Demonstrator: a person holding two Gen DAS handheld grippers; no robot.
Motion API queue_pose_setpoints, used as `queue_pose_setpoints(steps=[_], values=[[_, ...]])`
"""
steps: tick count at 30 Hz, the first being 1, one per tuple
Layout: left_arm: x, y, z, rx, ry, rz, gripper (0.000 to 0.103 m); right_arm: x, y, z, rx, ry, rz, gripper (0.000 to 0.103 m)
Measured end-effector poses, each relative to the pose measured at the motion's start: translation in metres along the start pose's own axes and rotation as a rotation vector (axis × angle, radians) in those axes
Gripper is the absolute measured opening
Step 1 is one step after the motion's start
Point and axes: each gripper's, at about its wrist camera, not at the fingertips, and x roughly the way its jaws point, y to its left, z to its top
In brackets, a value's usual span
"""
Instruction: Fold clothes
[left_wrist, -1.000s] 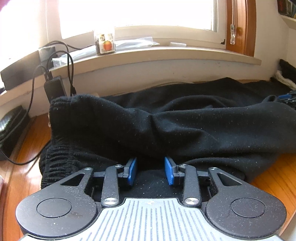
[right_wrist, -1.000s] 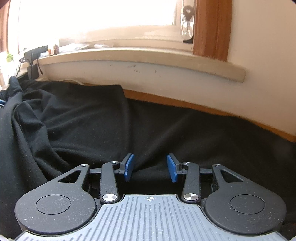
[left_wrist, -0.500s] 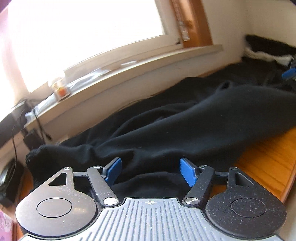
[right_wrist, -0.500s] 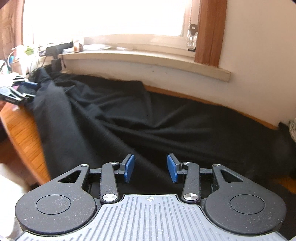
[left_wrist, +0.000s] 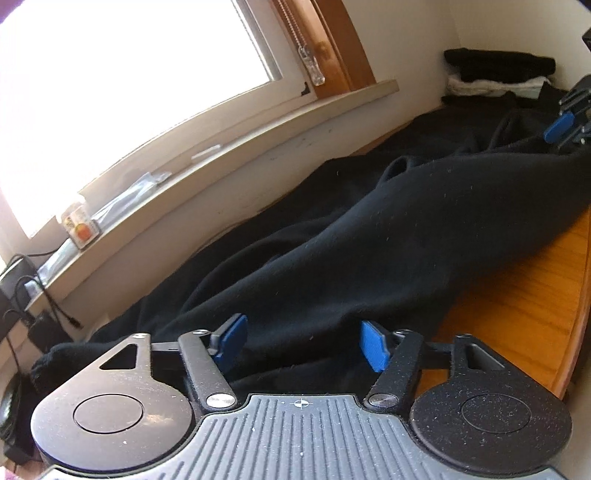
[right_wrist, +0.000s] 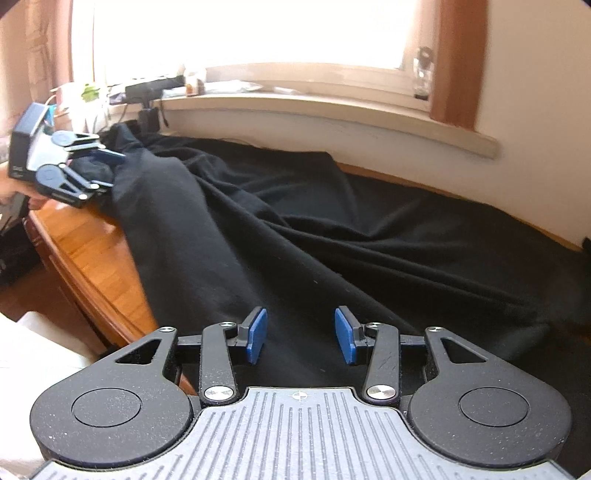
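Now, garment: the black garment (left_wrist: 388, 236) lies stretched along my wooden surface (left_wrist: 517, 295) under the window sill (left_wrist: 258, 125), long axis running from one gripper to the other.
Left gripper (left_wrist: 301, 341): at the garment's near-left end; jaws closing, cloth lies between them, pads not pressing it.
Right gripper (right_wrist: 299, 334): at the opposite end; jaws partly apart over cloth, nothing pinched that I can see.
Nearer hand: each to its own end.
Change: left jaws stood narrower a second ago; its view has rolled and swung along the garment.
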Motion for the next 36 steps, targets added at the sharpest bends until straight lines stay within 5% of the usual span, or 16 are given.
queue_pose_setpoints(steps=[6,9,14,19,29,36], values=[[0.009,0.009,0.016,-0.077,-0.03,-0.121,0.014,-0.003,0.01,0.007,-0.029,-0.028,0.004,0.043],[0.009,0.02,0.029,-0.145,-0.084,-0.128,0.007,-0.005,0.018,0.011,-0.052,-0.045,-0.001,0.043],[0.014,0.043,0.064,-0.197,-0.143,-0.101,0.006,-0.01,0.03,0.02,-0.077,-0.097,-0.029,0.043],[0.044,0.047,0.081,-0.178,-0.099,-0.084,0.006,-0.012,0.043,0.024,-0.101,-0.119,0.008,0.043],[0.072,0.061,0.072,-0.268,-0.05,-0.113,0.005,0.012,0.056,0.011,-0.129,-0.04,0.028,0.042],[0.073,0.06,0.072,-0.256,-0.047,-0.102,0.005,0.003,0.07,0.006,-0.16,-0.069,0.018,0.041]])
